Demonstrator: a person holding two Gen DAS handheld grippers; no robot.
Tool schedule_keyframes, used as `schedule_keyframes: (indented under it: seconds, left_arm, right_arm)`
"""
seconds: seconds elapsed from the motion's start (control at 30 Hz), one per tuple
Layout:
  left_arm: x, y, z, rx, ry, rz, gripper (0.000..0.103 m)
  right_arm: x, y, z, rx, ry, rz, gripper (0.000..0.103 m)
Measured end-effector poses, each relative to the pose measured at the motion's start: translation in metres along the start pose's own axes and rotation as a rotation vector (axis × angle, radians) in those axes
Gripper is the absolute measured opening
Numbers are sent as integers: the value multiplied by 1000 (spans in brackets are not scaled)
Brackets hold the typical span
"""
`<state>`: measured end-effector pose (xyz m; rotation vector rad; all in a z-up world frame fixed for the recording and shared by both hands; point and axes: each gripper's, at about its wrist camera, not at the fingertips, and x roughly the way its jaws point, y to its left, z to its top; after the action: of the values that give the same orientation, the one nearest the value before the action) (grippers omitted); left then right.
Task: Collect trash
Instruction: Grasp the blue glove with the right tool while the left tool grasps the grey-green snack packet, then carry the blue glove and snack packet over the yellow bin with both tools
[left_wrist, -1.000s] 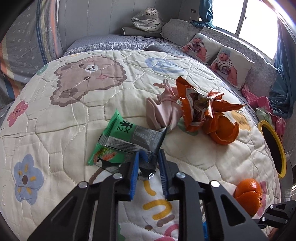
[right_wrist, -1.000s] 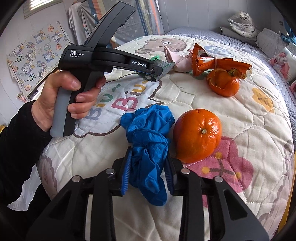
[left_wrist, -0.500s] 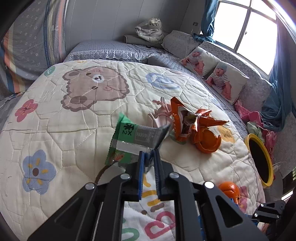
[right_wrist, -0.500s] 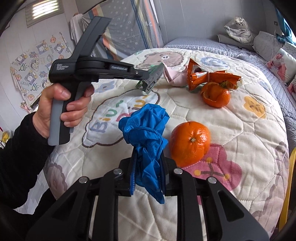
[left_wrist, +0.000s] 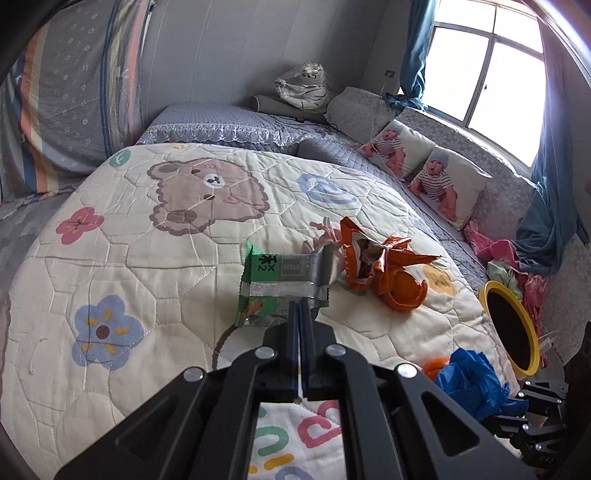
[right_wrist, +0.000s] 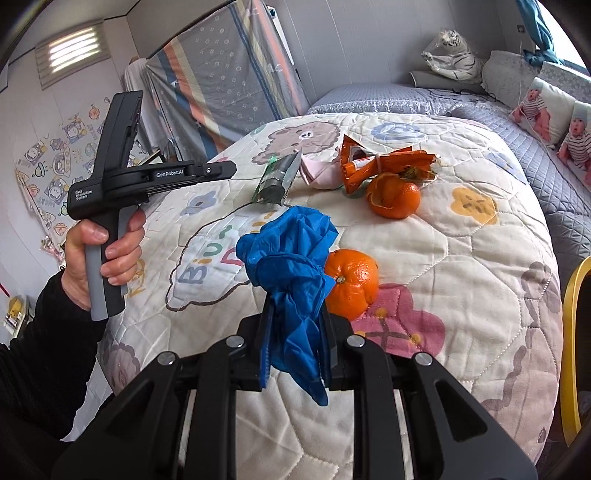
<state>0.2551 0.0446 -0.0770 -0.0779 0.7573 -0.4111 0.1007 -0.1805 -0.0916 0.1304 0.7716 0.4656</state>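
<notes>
- Above the quilted bed (left_wrist: 110, 258): the left hand-held gripper (left_wrist: 299, 314), jaws pressed together, pinches the lower edge of a green-and-silver snack wrapper (left_wrist: 280, 284) and holds it clear of the quilt.
- Right wrist view: the same wrapper (right_wrist: 277, 179) hangs at the tip of the left tool, gripped by the person's left hand (right_wrist: 101, 254).
- Right hand-held gripper (right_wrist: 297, 345): jaws clamped on a crumpled blue glove (right_wrist: 291, 269), which bulges upward between the pads.
- On the quilt: a whole orange (right_wrist: 351, 282) just beside the glove; farther off, a torn orange packet (right_wrist: 380, 162), a half-peeled orange (right_wrist: 393, 194) and a pink cloth (right_wrist: 317, 171) clustered together.
- At the bed's right edge: a yellow-rimmed bin (left_wrist: 511, 328).
</notes>
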Motion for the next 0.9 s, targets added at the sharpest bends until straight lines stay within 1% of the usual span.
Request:
schedule_keyframes:
  seconds: [0.07,0.1,0.13,0.2,0.27,0.3,0.33,0.37,0.47,0.5,0.53,0.57,0.6,0.63,0.77,0.9]
  left_arm:
    - [2,-8,2,22,8,4,10]
    - [5,-13,4,39,8,20,26]
    - [8,-18,5,59,6,41,40]
    - [16,-25,8,93,23,56,45]
    - [30,-32,11,120,57,60,50]
    - [39,-36,13,143,69,89,51]
    - [49,-38,15,161,82,122,51]
    - [58,-37,16,171,99,140,51]
    - [85,-36,19,192,156,175,51]
    - [92,-35,20,199,166,206,44]
    - [98,-31,21,182,175,230,19]
    - [100,-26,22,154,183,216,18]
    - [98,-23,23,133,174,209,14]
    - [96,-21,24,133,161,216,12]
    - [81,-17,26,122,125,228,9]
    - [50,-20,32,115,67,214,8]
  right_arm:
    - [1,0,0,1,1,4,19]
    - [1,0,0,1,1,5,19]
    - [2,1,0,-1,1,8,19]
    - [2,3,-1,-5,3,11,19]
    - [3,2,-2,-6,4,11,19]
    - [3,2,-1,-2,5,13,19]
    - [3,0,-1,4,4,14,19]
    - [3,0,-1,6,3,15,19]
    - [1,-2,-1,9,-1,13,19]
    - [1,-4,0,12,-3,13,19]
    - [0,-5,0,16,-5,14,19]
    - [-1,-7,0,19,-7,14,19]
    - [-2,-8,0,22,-10,14,19]
    - [-3,-10,0,24,-13,14,19]
    - [-6,-16,1,40,-21,18,19]
    - [-12,-23,2,58,-43,22,19]
